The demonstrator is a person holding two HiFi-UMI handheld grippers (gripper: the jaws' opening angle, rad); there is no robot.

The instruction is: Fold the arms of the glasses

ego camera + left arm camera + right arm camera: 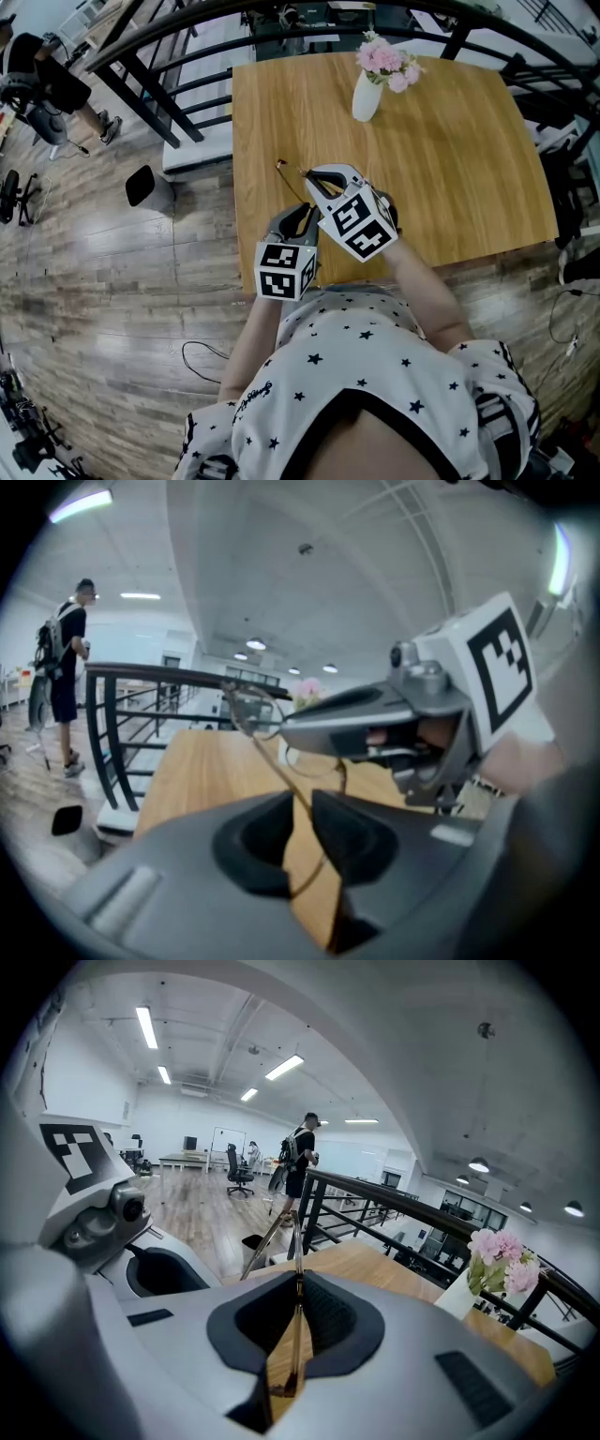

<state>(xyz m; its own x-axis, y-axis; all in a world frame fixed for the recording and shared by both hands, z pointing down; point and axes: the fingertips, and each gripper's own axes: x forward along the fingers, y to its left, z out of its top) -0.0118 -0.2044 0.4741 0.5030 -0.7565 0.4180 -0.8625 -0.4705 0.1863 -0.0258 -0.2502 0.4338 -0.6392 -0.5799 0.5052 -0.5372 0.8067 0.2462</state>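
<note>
Here, on the left, a black bin stood on the wooden floor beside the table. Over the table's near edge we held our left gripper with its jaws a little apart. One thin arm of the glasses ran through the gap, and the pads did not seem to press on it. The glasses hung above the table, between the two grippers. Just to the right, our right gripper had its jaws closed tight on a thin gold part of the glasses. Farther right and farther back, a white vase of pink flowers stood on the table.
</note>
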